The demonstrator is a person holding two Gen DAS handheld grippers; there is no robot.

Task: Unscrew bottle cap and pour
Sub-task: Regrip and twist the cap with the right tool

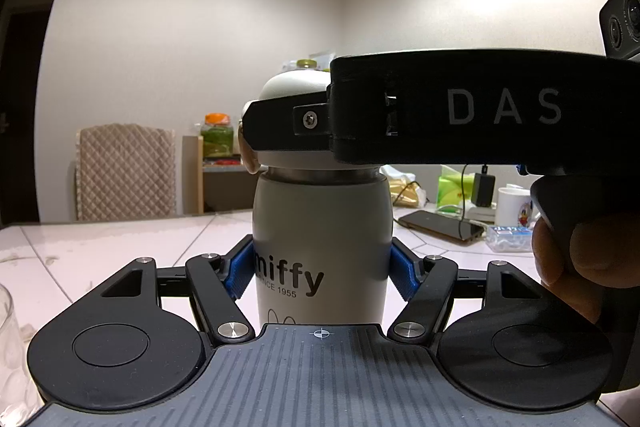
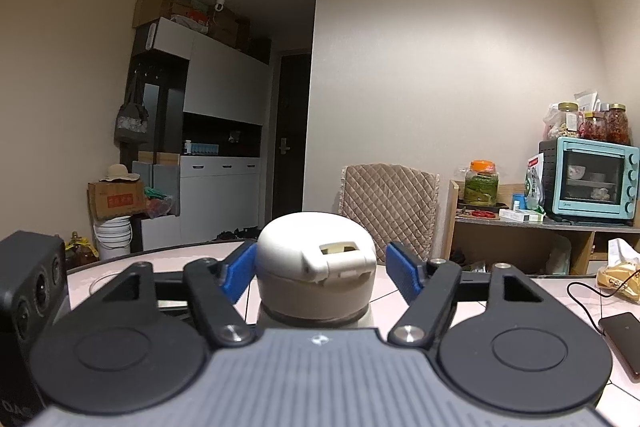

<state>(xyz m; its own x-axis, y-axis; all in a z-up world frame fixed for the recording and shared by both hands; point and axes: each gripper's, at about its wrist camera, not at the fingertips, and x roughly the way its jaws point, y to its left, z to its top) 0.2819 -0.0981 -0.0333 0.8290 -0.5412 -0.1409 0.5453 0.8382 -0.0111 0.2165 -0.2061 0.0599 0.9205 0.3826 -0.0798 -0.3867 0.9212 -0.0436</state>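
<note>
The left gripper clamps the Miffy flask upright; the right gripper's fingers look closed against its domed cap. Unscrewing starts; next, a firm twist.

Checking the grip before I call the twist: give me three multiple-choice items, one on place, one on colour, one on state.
1. The right gripper's fingers sit on either side of:
A. the cap
B. the mug
C. the bottle's base

2. The gripper pads are:
A. red
B. blue
C. green

3. The cap is:
A. lying on the table
B. seated on the bottle
C. lifted clear of the bottle

Answers:
1 A: the right gripper has the white cap between its fingers.
2 B: the pads are blue.
3 B: the cap sits on the neck of the bottle.
</note>
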